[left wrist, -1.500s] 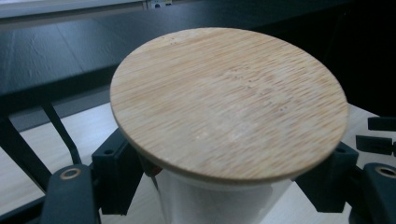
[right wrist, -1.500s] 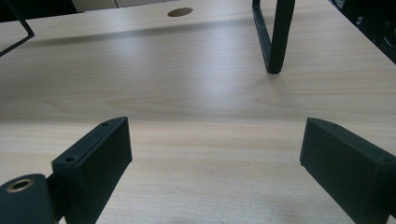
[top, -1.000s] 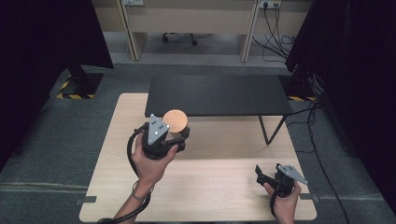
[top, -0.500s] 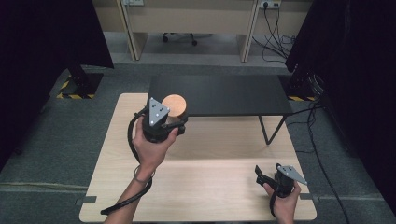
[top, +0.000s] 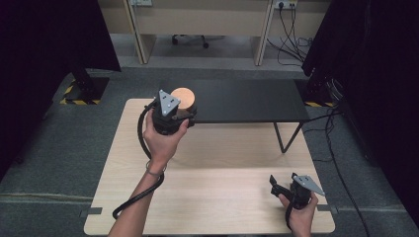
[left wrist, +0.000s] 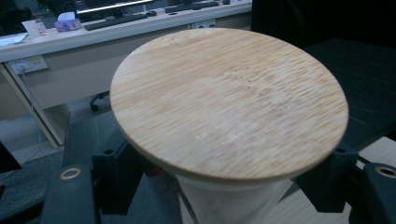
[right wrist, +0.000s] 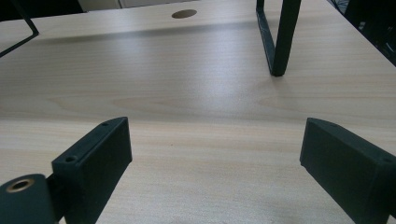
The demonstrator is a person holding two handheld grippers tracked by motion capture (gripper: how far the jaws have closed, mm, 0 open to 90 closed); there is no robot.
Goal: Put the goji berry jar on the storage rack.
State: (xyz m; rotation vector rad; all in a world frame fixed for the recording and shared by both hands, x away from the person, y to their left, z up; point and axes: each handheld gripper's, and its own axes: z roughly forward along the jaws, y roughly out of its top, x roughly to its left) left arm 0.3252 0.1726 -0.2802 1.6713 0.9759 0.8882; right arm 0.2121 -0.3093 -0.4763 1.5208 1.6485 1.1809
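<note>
Left tongs [top: 184, 109] clamp lidded jar [left wrist: 229, 102]; right tongs [right wrist: 224, 172] agape over table [right wrist: 196, 93].

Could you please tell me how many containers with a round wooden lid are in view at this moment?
1: the lidded container is clamped in the left gripper, held over the near-left edge of the black shelf. Others may be hidden.

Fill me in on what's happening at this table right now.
A person stands at a light wooden table with a claw in each hand. The left claw is shut on a pale container with a round wooden lid, holding it up by the near edge of a low black shelf that stands on the table. The right claw sits low near the table's front right corner, jaws open with nothing between them.
</note>
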